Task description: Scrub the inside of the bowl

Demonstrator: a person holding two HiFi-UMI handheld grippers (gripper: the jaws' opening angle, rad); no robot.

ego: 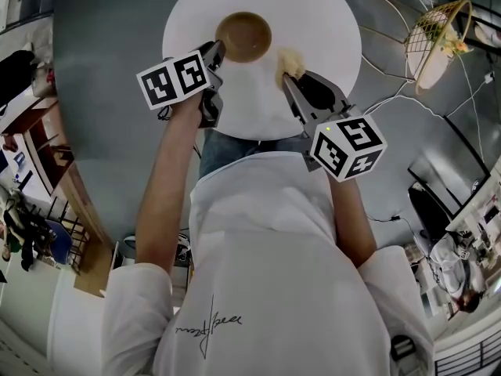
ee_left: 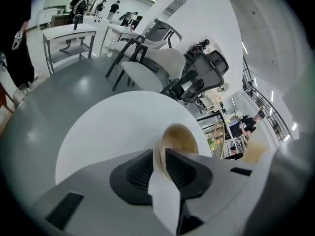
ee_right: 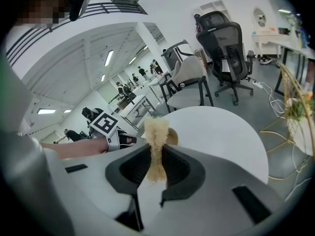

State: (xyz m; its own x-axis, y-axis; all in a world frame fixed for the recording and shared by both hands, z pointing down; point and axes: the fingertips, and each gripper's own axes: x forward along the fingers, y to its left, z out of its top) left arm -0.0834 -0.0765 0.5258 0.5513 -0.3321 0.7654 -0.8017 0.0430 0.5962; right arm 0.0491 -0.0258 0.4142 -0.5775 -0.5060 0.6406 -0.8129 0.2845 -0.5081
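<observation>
A brown wooden bowl stands upright on the round white table. My left gripper is at the bowl's near left rim. In the left gripper view the thin rim of the bowl runs between the jaws of the left gripper; the right pad is at the rim and a slit shows beside the left pad, so the jaws are open. My right gripper is shut on a pale yellow fibrous scrubber, just right of the bowl. The scrubber sticks up from the right gripper and hides most of the bowl.
A gold wire basket and white cables lie on the grey floor right of the table. Chairs and a black office chair stand beyond the table's far edge. My body is close to the table's near edge.
</observation>
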